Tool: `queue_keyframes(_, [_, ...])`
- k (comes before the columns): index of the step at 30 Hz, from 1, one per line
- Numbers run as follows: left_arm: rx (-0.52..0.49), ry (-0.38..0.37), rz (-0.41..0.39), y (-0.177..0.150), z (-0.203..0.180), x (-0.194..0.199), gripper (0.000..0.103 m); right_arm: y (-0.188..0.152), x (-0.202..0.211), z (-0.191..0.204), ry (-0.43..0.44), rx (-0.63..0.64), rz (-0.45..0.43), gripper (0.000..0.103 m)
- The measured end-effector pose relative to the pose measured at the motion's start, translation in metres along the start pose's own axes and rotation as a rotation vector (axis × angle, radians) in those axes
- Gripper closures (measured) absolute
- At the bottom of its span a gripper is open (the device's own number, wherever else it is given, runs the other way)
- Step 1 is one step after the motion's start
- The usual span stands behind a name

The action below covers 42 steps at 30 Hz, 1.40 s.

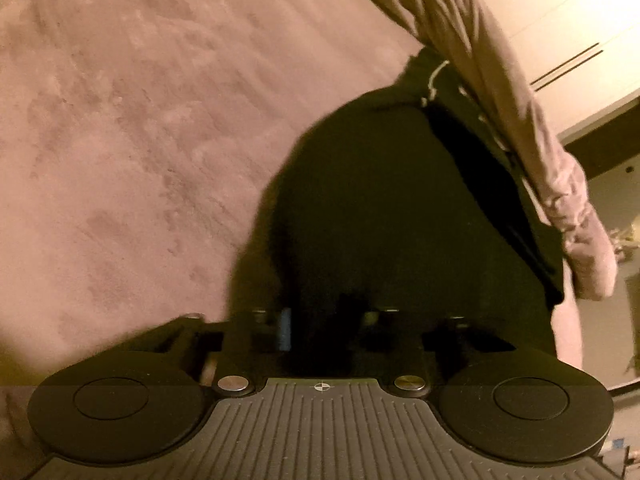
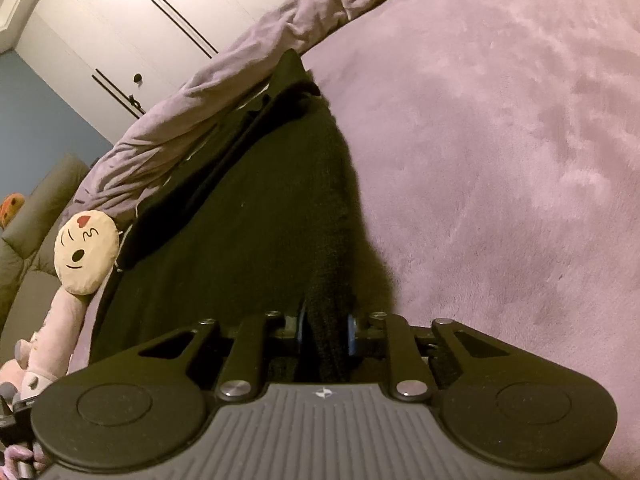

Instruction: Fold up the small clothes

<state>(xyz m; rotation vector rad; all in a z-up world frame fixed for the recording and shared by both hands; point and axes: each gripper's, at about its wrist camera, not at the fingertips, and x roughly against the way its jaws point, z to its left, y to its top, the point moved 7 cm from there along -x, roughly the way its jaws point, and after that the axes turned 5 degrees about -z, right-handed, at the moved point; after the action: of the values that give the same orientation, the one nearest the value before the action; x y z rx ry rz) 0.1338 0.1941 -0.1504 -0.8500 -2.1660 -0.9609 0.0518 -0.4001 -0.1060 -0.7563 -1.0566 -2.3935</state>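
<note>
Item: one black garment (image 2: 256, 216), soft knit, lying on a mauve plush blanket (image 2: 500, 140) that covers the bed, along the blanket's edge nearest the white wardrobe (image 2: 132, 20). Condition: partly gathered, one long ridge of cloth raised toward the cameras, a darker band with a pale drawstring (image 1: 434, 80) at the far end; no finished fold is visible. Right gripper (image 2: 326, 330): jaws drawn nearly together, blue pads pinching a thick ridge of the black cloth on both sides. Left gripper (image 1: 326, 320): jaws narrowed, dark cloth filling the gap between them; the picture is dim and blurred, but it appears to be clamped on the garment's near edge. Adjacent: a rumpled mauve duvet (image 1: 500, 92) beside the garment at the blanket's edge; a round cream face cushion (image 2: 86, 252) at that same edge. Progress, as judged: early, both near corners taken up, the fold itself and any flattening not yet done.
</note>
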Motion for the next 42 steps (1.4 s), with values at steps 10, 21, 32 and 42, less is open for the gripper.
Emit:
queue_keyframes(10, [0.001, -0.078, 0.031, -0.006, 0.003, 0.000, 0.052, 0.011, 0.005, 0.016, 0.032, 0.015, 0.027, 0.087])
queue_keyframes(21, [-0.072, -0.098, 0.111, -0.010, -0.017, -0.011, 0.092, 0.007, -0.010, 0.015, 0.046, 0.112, 0.113, 0.091])
queue_keyframes(32, [-0.133, -0.272, -0.044, 0.044, -0.088, 0.019, 0.094, 0.060, -0.001, 0.055, 0.196, 0.074, 0.000, 0.093])
queue_keyframes(42, [-0.166, -0.283, -0.127, 0.098, -0.128, 0.000, 0.094, 0.116, -0.031, 0.076, 0.151, 0.128, -0.113, 0.093])
